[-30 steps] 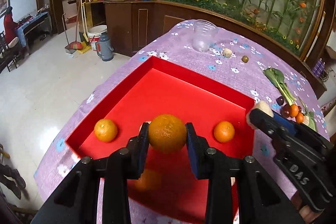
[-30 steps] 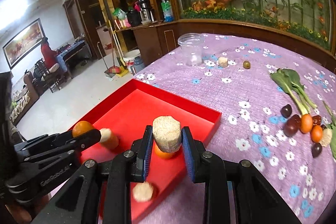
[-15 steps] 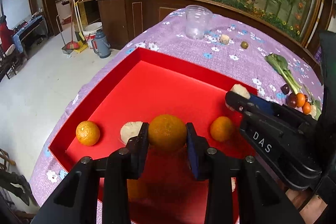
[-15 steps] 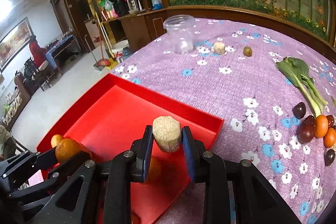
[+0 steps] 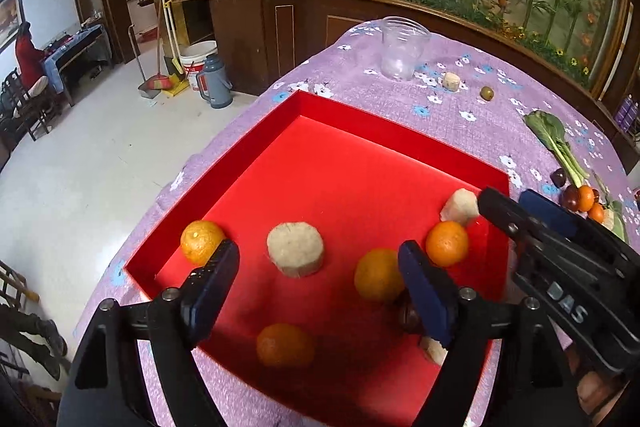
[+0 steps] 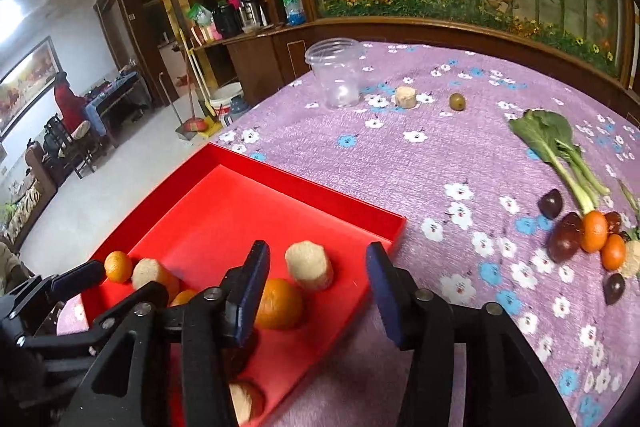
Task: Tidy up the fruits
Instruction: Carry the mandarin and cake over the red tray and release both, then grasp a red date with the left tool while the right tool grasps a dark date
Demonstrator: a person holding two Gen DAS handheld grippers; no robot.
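A red tray (image 5: 384,131) lies on the purple flowered tablecloth. It holds several oranges, one (image 5: 378,279) just under my left gripper (image 5: 320,277), which is open and empty above the tray. A beige corn piece (image 5: 295,247) lies in the tray too. My right gripper (image 6: 316,277) is open and empty over the tray's right corner (image 6: 394,223). A corn piece (image 6: 309,270) and an orange (image 6: 278,303) lie below it. The right gripper also shows in the left wrist view (image 5: 516,203).
A clear plastic cup (image 6: 338,73), a corn piece (image 6: 405,97) and a green fruit (image 6: 457,101) stand at the table's far side. A leafy green (image 6: 560,147), dark plums (image 6: 564,237) and small oranges (image 6: 595,230) lie at the right.
My left gripper opened and dropped its orange into the tray. My right gripper opened and dropped its corn piece into the tray.
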